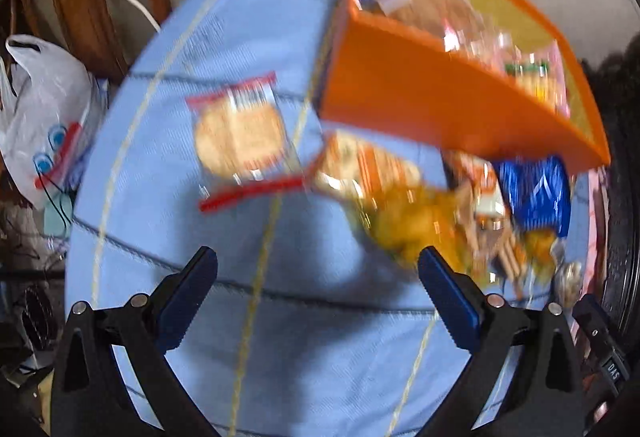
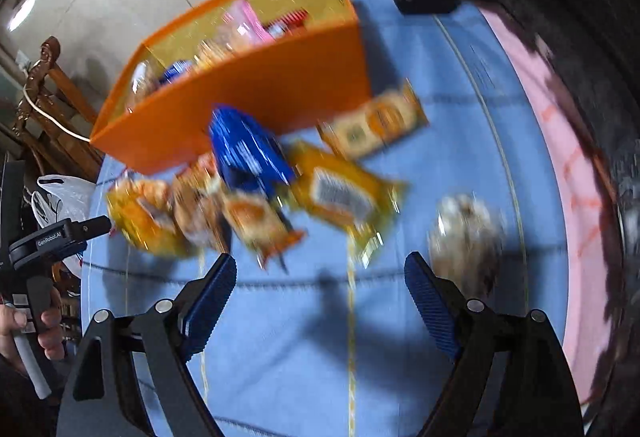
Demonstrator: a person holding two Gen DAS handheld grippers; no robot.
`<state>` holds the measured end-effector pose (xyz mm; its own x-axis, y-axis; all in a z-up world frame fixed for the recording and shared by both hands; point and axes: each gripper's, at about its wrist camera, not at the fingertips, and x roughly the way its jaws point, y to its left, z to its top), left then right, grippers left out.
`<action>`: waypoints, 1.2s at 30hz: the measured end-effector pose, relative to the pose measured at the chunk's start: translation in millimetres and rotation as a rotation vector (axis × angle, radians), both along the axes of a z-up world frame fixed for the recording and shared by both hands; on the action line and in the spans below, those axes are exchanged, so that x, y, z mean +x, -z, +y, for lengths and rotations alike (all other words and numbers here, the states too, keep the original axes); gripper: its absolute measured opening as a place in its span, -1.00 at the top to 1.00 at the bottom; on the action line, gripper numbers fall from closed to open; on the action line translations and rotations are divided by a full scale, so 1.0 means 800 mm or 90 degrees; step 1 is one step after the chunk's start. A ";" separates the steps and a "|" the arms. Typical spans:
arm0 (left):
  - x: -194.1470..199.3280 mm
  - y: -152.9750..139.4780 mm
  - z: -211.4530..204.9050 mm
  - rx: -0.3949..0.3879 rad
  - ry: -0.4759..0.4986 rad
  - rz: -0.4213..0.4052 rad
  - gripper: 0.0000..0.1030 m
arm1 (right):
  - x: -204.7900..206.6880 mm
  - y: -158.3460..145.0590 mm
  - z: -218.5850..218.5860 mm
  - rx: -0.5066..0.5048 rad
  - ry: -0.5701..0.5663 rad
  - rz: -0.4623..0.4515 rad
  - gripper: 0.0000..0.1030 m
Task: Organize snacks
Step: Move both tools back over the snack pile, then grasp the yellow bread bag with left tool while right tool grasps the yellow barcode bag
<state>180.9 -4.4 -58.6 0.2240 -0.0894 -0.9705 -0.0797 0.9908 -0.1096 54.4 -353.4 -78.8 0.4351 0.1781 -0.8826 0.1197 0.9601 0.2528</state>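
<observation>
Both views are blurred. The left gripper [image 1: 318,273] and right gripper [image 2: 320,279] hang wide open and empty over the blue-clothed desk [image 1: 280,337]. Loose snack packets [image 2: 256,193] lie beyond their fingers, just before the orange box [image 2: 256,93]. Only the left view shows the red-edged cracker packet [image 1: 244,141], apart from that box.

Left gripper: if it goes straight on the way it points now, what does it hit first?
Most likely bare blue tablecloth. The left gripper stands open and empty, and no snack lies between its fingers; the orange snack packet sits just right of that line, though blur makes depth uncertain.
</observation>
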 end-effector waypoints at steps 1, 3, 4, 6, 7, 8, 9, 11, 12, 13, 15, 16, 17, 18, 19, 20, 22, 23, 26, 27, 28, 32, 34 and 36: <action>-0.001 0.002 -0.004 0.001 -0.004 0.004 -0.91 | -0.006 0.003 -0.002 0.002 0.002 0.006 -0.68; -0.002 0.004 -0.015 0.002 -0.016 0.013 -0.91 | -0.016 0.005 -0.003 -0.002 0.003 0.009 -0.68; 0.000 0.004 -0.020 0.000 -0.021 0.017 -0.91 | -0.021 0.007 -0.004 -0.003 0.004 0.008 -0.68; 0.008 0.005 -0.031 0.008 -0.028 0.024 -0.91 | -0.028 0.005 -0.009 0.001 0.013 0.005 -0.68; 0.010 0.005 -0.036 0.015 -0.033 0.024 -0.91 | -0.031 0.005 -0.011 0.003 0.016 0.003 -0.68; 0.012 0.006 -0.041 0.019 -0.035 0.025 -0.91 | -0.035 0.004 -0.014 0.005 0.021 0.000 -0.68; 0.016 0.008 -0.047 0.023 -0.038 0.032 -0.91 | -0.036 0.004 -0.016 0.006 0.024 0.000 -0.68; 0.019 0.015 -0.054 0.025 -0.048 0.049 -0.91 | -0.039 0.004 -0.020 0.009 0.028 0.001 -0.68; 0.022 0.020 -0.056 0.022 -0.061 0.059 -0.91 | -0.042 0.005 -0.022 0.009 0.029 0.002 -0.68; 0.025 0.024 -0.058 0.019 -0.068 0.062 -0.91 | -0.044 0.005 -0.023 0.009 0.030 0.003 -0.69; 0.033 0.042 -0.064 0.023 -0.067 0.081 -0.91 | -0.046 0.007 -0.026 0.014 0.034 0.006 -0.69; 0.036 0.051 -0.063 0.024 -0.065 0.092 -0.91 | -0.046 0.008 -0.027 0.015 0.036 0.008 -0.69; 0.037 0.059 -0.061 0.019 -0.067 0.101 -0.86 | -0.046 0.008 -0.028 0.015 0.036 0.008 -0.69; 0.034 0.066 -0.056 0.000 -0.072 0.100 -0.46 | -0.046 0.007 -0.028 0.014 0.035 0.007 -0.69; 0.030 0.067 -0.052 -0.016 -0.071 0.092 -0.32 | -0.046 0.006 -0.028 0.014 0.034 0.006 -0.69; 0.024 0.063 -0.049 -0.011 -0.060 0.076 -0.18 | -0.046 0.005 -0.028 0.014 0.032 0.004 -0.69; 0.010 0.056 -0.041 -0.016 -0.034 0.069 -0.03 | -0.041 0.004 -0.028 0.009 0.027 0.000 -0.69; 0.004 0.052 -0.039 -0.011 -0.025 0.064 -0.01 | -0.036 0.004 -0.027 0.001 0.022 -0.003 -0.69; -0.029 0.033 -0.040 0.045 0.055 0.023 -0.01 | -0.020 0.005 -0.016 -0.038 -0.012 -0.014 -0.69; -0.040 0.029 -0.037 0.063 0.072 0.016 -0.01 | -0.010 0.008 -0.007 -0.071 -0.040 -0.021 -0.70; -0.049 0.028 -0.034 0.066 0.076 0.018 -0.01 | 0.000 0.014 0.003 -0.107 -0.070 -0.018 -0.70; -0.071 0.026 -0.016 0.070 0.073 0.020 -0.01 | 0.039 0.037 0.036 -0.277 -0.165 -0.029 -0.70; -0.075 0.021 -0.013 0.081 0.075 0.009 -0.01 | 0.061 0.045 0.043 -0.305 -0.193 -0.029 -0.68; -0.078 0.011 -0.014 0.083 0.073 -0.003 -0.01 | 0.083 0.054 0.046 -0.296 -0.217 -0.008 -0.56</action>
